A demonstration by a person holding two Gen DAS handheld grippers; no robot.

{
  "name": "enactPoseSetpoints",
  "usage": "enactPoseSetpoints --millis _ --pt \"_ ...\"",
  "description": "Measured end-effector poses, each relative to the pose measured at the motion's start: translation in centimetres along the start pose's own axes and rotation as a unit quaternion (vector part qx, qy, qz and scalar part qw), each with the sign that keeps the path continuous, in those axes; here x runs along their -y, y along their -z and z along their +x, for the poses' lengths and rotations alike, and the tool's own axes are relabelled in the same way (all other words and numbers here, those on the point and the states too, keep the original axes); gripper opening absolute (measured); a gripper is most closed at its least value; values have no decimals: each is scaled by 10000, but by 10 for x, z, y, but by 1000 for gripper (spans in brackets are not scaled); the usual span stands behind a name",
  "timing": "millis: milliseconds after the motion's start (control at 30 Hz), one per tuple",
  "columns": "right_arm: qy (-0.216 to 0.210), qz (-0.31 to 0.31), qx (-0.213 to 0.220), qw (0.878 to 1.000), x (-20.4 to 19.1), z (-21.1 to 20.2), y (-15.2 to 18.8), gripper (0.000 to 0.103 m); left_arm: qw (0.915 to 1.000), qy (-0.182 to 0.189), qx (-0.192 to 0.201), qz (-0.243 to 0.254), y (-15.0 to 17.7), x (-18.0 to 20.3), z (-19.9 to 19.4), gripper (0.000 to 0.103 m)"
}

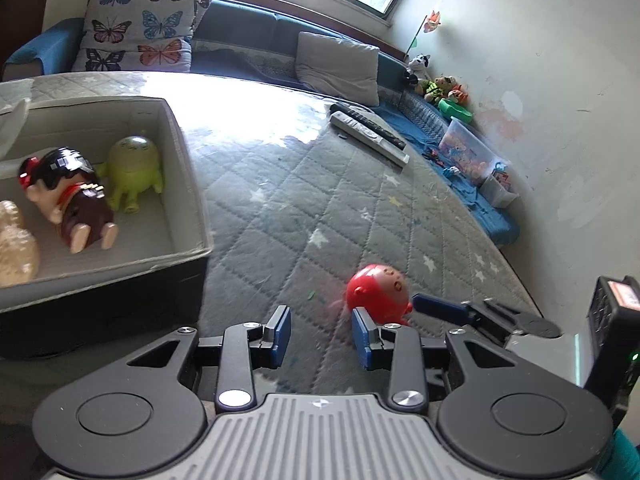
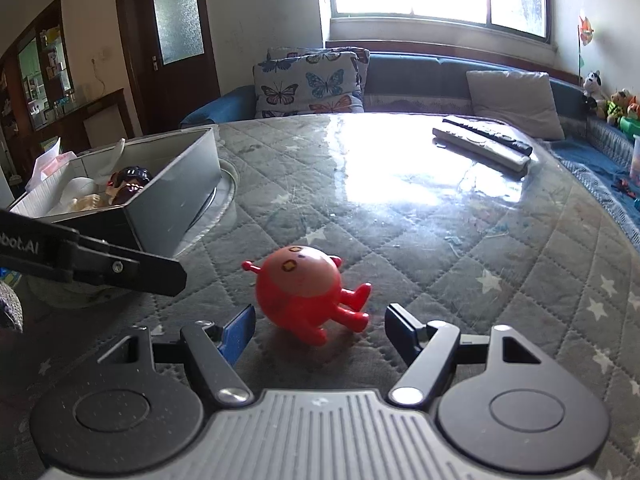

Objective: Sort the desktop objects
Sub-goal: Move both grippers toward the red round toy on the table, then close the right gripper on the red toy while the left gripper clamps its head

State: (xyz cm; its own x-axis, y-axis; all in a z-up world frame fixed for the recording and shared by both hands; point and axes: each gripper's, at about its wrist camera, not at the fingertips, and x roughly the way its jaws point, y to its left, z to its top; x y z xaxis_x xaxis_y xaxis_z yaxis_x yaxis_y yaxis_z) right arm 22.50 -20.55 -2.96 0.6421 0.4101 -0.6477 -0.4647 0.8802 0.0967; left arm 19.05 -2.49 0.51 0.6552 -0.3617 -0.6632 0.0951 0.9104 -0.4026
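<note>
A red round toy figure [image 2: 308, 288] with small arms and legs lies on the quilted table cover [image 2: 440, 264]. It sits just ahead of and between the fingers of my right gripper [image 2: 320, 312], which is open, its pads apart from the toy. In the left wrist view the red toy [image 1: 378, 294] lies just beyond the right finger of my left gripper [image 1: 322, 334], which is open and empty. A blue-padded finger of the right gripper [image 1: 436, 307] reaches in beside the toy. A grey box [image 1: 188, 184] at the left holds a dark-haired doll [image 1: 72, 200], a green figure [image 1: 134, 172] and a beige toy [image 1: 16, 248].
Two remote controls [image 2: 484, 140] lie at the far right of the table. A sofa with a butterfly cushion [image 2: 308, 84] and a grey cushion [image 2: 516, 96] stands behind. A clear bin of small toys [image 1: 468, 152] and plush toys [image 1: 436, 84] line the right wall.
</note>
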Motion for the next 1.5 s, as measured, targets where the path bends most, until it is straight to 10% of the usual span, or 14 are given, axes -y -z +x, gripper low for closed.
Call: enactPoseSetpoints --millis 1500 --pt "-463 -206 58 9987 12 22 -11 83 9937 841 -238 -700 -28 -7 50 38"
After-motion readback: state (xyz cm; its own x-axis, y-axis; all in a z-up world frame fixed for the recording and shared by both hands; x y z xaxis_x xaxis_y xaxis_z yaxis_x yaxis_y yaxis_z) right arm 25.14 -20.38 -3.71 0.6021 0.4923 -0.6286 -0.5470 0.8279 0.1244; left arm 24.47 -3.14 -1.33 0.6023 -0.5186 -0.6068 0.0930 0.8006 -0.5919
